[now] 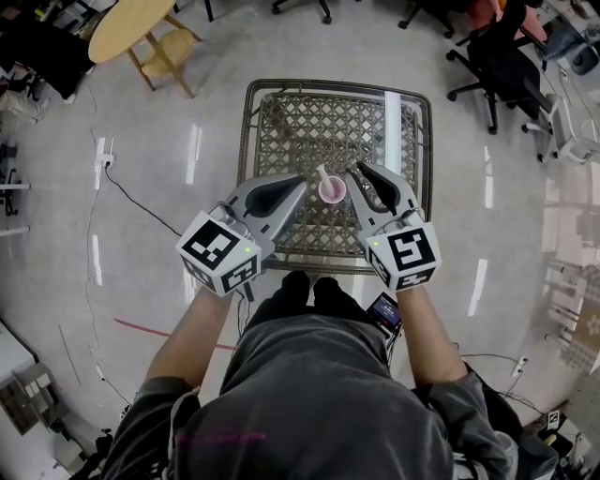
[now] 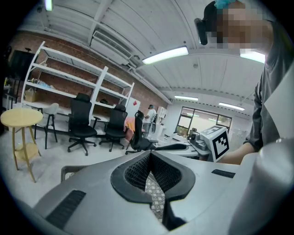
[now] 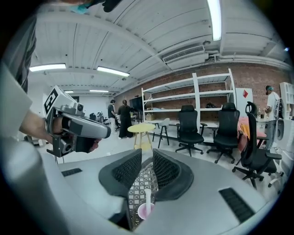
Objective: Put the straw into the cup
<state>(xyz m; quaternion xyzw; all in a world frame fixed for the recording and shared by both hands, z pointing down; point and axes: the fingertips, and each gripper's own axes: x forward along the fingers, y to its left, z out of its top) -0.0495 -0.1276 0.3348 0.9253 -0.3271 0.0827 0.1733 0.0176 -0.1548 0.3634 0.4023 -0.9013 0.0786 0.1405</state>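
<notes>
A small pink cup (image 1: 331, 191) stands on the wicker table (image 1: 281, 122) near its front edge, with a pale straw (image 1: 322, 174) upright inside it. My left gripper (image 1: 302, 182) hovers just left of the cup, shut and holding nothing; in the left gripper view the left gripper (image 2: 148, 154) has its tips meeting over the wicker. My right gripper (image 1: 355, 172) hovers just right of the cup. The right gripper view shows the right gripper (image 3: 147, 155) with a narrow gap and nothing in it; the cup (image 3: 144, 212) and straw (image 3: 148, 196) lie below.
The table has a metal frame (image 1: 246, 122) and stands on a pale floor. A round wooden stool (image 1: 131, 26) is at the back left, office chairs (image 1: 506, 66) at the back right. A cable (image 1: 141, 202) runs along the floor on the left.
</notes>
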